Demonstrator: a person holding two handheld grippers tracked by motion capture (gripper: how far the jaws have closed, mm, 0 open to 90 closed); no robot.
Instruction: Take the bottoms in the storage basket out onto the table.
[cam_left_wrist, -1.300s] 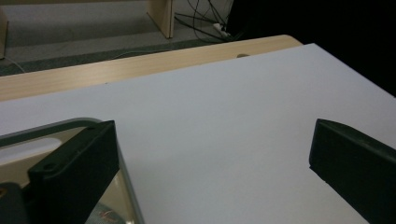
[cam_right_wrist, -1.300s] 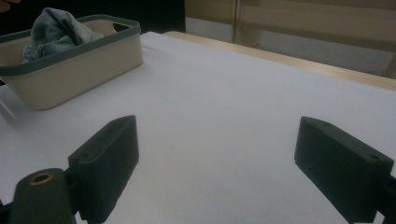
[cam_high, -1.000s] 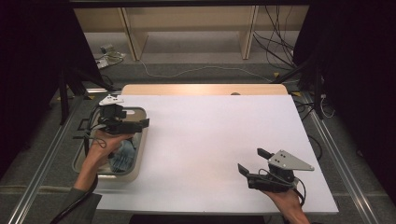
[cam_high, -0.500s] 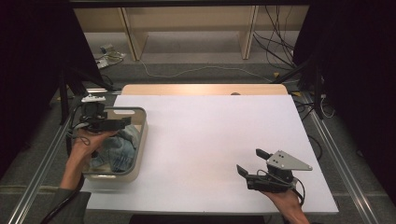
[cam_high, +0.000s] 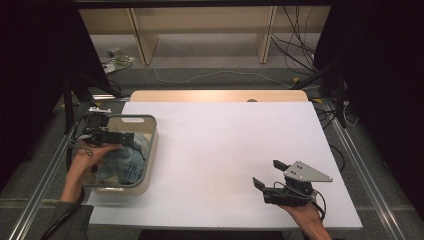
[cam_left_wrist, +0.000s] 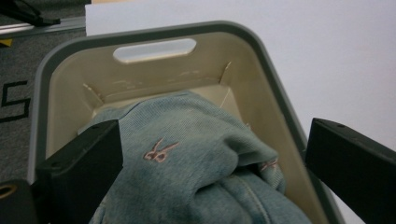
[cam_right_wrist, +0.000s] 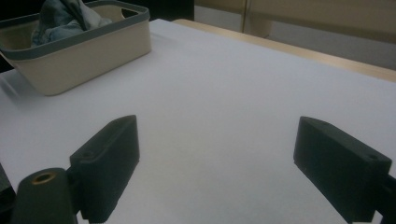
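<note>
Blue-green garment (cam_left_wrist: 196, 172) lies ungrasped in the beige basket (cam_left_wrist: 154, 35), between the left gripper's (cam_high: 131, 138) spread jaws; right gripper (cam_high: 266, 176), jaws apart, waits over the table (cam_high: 225, 140).

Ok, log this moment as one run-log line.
left tongs: open, over cloth in bin | right tongs: open, idle above table | cloth: not gripped

a lab or recording studio, not a home: a white table (cam_high: 225, 150) stands inside a metal rail frame (cam_high: 367, 170), black curtains (cam_high: 380, 55) close off both sides, loose cables (cam_high: 292, 45) trail over the grey carpeted floor (cam_high: 210, 75), and plain wooden stands (cam_high: 142, 35) sit behind.
</note>
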